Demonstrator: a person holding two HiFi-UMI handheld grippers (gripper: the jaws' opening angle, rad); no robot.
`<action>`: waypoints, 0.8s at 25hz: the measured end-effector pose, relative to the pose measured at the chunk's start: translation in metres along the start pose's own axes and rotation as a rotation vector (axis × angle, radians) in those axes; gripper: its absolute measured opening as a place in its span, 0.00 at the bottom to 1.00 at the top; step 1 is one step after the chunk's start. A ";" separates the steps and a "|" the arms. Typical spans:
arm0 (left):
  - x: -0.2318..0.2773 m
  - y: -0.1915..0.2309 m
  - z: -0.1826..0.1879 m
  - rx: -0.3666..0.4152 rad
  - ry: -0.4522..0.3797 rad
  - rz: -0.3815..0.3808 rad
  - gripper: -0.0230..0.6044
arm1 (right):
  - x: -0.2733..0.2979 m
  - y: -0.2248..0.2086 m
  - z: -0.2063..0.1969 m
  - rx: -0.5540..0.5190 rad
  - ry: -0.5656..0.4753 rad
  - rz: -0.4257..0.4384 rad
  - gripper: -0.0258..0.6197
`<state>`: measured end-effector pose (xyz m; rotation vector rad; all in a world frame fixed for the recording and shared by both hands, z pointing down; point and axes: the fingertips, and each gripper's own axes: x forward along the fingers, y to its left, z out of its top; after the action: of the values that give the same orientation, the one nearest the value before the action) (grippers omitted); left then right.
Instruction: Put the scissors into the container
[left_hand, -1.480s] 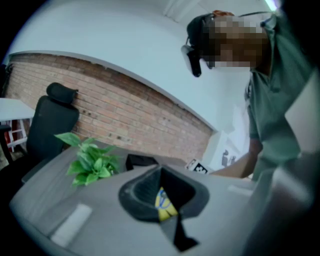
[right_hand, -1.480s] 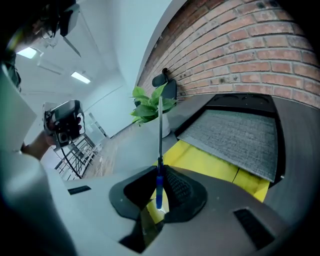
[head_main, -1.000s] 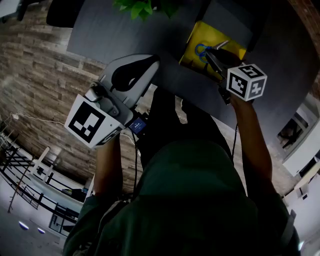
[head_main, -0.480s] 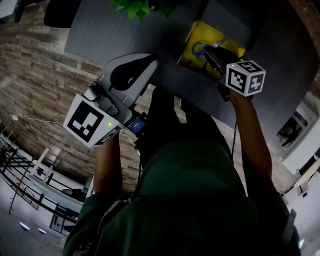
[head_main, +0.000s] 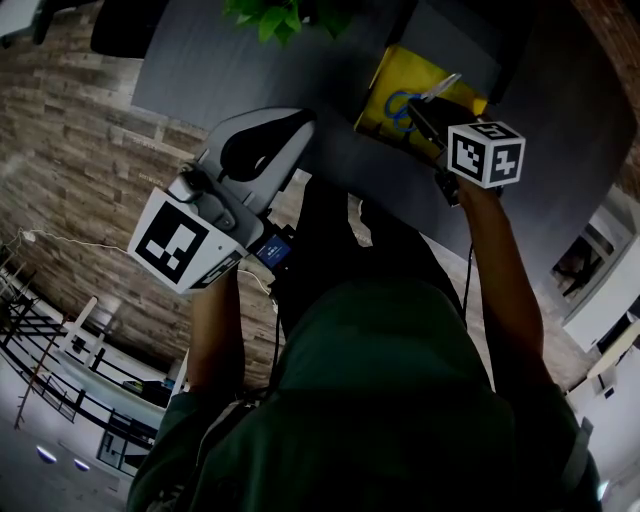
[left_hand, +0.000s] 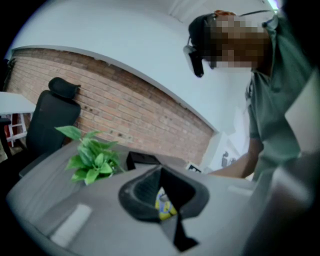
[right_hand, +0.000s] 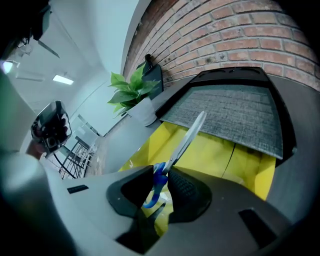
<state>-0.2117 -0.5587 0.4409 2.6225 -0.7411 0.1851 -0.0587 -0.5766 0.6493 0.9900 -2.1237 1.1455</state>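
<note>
Over on the left, the left tongs (left_hand: 160, 175) hover near the edge of the grey table (head_main: 200, 60), tips pressed together on nothing (no job for them just now, I'd say). Further along sits the yellow container (right_hand: 215, 150), open side up. The right tongs (right_hand: 161, 175) pinch the scissors (right_hand: 185, 140) by the blue handle, blades pointing forward over the container's mouth, seemingly so that a release drops them straight in.

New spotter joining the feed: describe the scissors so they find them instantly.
On the grey desk sits a yellow container, with the right gripper over it. The scissors stick out of its jaws: blue handles pinched, silver blades pointing away, the only blue-and-metal item there.
</note>
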 end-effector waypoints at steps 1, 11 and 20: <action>0.000 -0.001 0.001 0.002 -0.001 0.001 0.04 | -0.001 -0.001 0.000 -0.004 0.003 -0.006 0.16; -0.008 -0.006 0.011 0.024 -0.012 0.011 0.04 | -0.007 -0.002 0.001 -0.133 0.059 -0.098 0.16; -0.018 -0.019 0.023 0.059 -0.028 0.031 0.04 | -0.025 -0.005 0.005 -0.250 0.075 -0.176 0.17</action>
<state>-0.2170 -0.5451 0.4091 2.6760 -0.7973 0.1814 -0.0406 -0.5736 0.6308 0.9786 -2.0151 0.7979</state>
